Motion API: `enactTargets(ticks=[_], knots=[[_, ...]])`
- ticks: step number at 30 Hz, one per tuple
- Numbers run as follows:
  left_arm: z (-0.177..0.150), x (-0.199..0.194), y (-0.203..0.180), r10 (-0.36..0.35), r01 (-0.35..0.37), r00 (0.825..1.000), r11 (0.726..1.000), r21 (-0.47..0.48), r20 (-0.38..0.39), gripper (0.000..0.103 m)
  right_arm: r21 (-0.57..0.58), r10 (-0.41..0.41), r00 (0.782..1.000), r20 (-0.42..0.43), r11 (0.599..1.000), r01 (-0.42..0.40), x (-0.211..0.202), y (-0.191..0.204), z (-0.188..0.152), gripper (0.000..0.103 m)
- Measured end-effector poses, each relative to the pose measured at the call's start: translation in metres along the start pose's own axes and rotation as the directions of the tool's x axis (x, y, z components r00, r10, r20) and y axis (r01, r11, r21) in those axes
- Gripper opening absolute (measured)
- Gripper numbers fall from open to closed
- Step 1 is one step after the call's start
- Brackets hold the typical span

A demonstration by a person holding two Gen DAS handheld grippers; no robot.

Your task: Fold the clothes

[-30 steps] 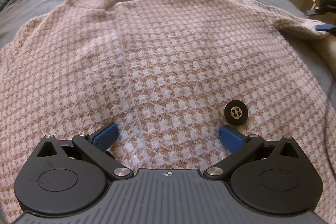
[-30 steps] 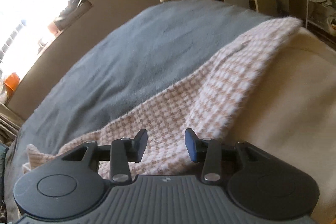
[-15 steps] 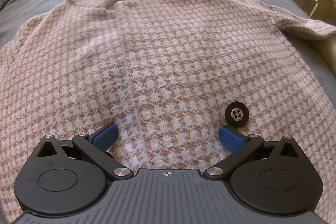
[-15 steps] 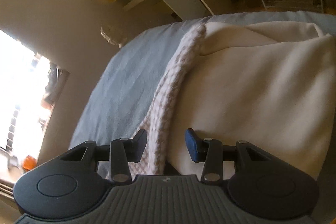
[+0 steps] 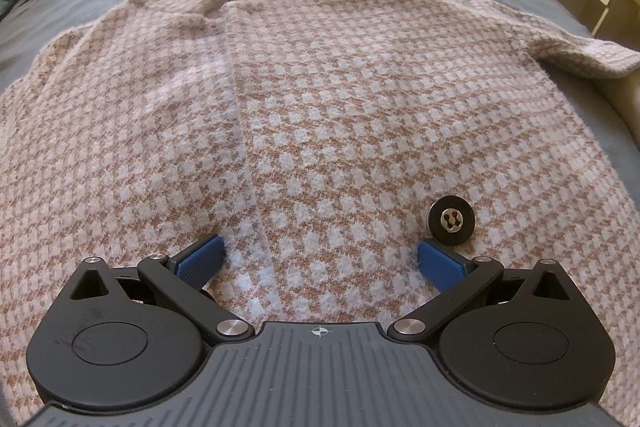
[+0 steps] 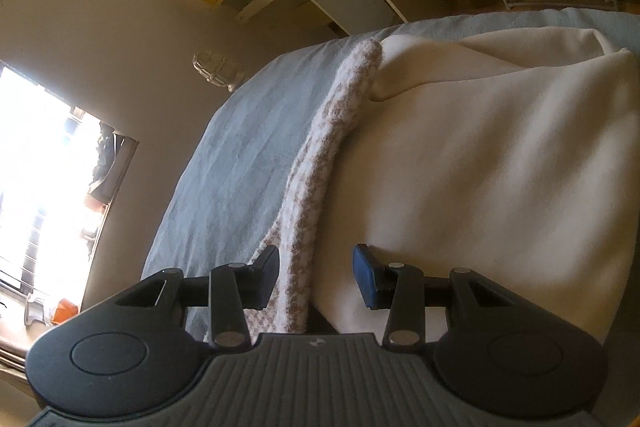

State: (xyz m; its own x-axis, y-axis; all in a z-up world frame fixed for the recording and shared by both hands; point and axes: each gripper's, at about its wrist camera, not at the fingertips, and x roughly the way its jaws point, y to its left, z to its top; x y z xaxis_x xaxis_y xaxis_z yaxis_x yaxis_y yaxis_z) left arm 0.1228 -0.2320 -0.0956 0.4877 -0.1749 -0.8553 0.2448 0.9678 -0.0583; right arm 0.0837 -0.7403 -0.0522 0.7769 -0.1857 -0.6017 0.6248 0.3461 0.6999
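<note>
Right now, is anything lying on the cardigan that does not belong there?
Yes. A black round disc with a metal centre lies loose on the houndstooth cardigan, far from the front edge; it resembles hardware, not a sewn button.

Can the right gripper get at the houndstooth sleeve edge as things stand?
Probably yes. The right gripper is open, the houndstooth sleeve edge already runs between its fingers, and only the cream fabric lies alongside.

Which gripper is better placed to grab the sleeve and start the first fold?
Right. The right gripper has open jaws straddling the pink-and-white houndstooth knit jacket's sleeve. The left gripper stands wide open above the flat front panel.
</note>
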Motion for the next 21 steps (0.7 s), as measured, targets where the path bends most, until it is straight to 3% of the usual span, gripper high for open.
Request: enactTargets(ticks=[21], knots=[[0.0002,-0.0009,0.0013,-0.002,0.002,1.000,1.000,-0.001,0.001,0.103,0.000,-0.011,1.000,0.004,1.000,0.011,0.0022,0.0014,-0.0013,0.043]])
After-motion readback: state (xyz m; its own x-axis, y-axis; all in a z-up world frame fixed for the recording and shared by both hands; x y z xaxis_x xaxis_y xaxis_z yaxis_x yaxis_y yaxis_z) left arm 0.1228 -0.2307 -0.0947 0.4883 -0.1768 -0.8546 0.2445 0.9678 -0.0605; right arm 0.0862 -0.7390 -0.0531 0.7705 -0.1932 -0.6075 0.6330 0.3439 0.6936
